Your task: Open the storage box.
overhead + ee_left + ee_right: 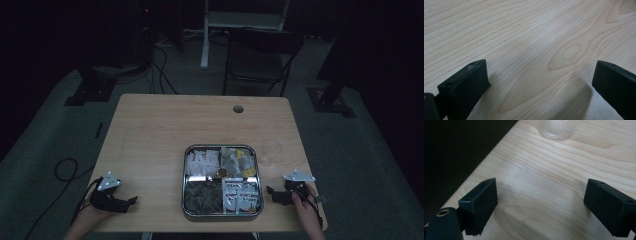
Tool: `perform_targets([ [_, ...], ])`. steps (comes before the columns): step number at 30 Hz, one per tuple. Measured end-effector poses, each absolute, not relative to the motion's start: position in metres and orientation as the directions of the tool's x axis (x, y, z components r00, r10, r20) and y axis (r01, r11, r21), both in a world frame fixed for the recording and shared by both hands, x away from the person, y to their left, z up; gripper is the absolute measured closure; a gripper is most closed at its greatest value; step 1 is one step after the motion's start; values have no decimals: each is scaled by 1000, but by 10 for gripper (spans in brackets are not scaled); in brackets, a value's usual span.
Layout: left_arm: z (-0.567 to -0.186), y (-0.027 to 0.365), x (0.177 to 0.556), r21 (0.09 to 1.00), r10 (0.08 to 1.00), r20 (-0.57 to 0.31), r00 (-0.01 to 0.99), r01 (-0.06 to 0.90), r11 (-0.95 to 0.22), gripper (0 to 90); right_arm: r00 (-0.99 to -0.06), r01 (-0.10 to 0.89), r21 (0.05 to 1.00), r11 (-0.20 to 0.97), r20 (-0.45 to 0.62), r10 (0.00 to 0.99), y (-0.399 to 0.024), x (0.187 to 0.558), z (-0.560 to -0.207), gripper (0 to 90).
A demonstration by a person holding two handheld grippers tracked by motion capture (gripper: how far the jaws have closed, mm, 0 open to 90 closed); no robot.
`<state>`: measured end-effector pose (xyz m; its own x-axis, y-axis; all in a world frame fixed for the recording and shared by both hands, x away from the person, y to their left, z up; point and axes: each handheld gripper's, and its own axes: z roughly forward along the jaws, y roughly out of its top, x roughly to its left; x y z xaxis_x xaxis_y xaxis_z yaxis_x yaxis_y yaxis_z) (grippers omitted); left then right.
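A square metal tray [184, 172] sits at the near middle of the wooden table [165, 125]. Its four compartments hold small packets: white, yellowish, dark, and white printed ones. My left gripper [131, 201] rests on the table to the tray's left, jaws pointing toward it. In the left gripper view the left gripper [540, 67] is open over bare wood. My right gripper [270, 193] lies right of the tray, pointing at it. The right gripper [542, 185] is also open and holds nothing. A clear glass [271, 150] stands beside the tray's far right corner, and the glass [555, 128] is ahead of the right jaws.
A round cable hole [238, 108] is in the far part of the tabletop. A dark chair [260, 60] stands behind the table, and cables [65, 170] lie on the floor at the left. The table's edge [477, 168] runs close to the right gripper.
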<state>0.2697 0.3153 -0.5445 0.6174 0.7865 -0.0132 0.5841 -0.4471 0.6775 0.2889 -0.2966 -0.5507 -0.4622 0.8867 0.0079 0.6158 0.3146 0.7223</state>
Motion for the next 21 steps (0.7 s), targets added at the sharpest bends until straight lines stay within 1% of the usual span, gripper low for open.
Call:
perform_targets([
  [8, -546, 311, 271, 681, 787, 14, 617, 571, -459, 12, -462, 616, 722, 314, 8, 887, -295, 290, -551, 110],
  [21, -543, 301, 274, 687, 767, -6, 642, 560, -463, 17, -465, 615, 722, 315, 10, 885, -295, 291, -551, 110],
])
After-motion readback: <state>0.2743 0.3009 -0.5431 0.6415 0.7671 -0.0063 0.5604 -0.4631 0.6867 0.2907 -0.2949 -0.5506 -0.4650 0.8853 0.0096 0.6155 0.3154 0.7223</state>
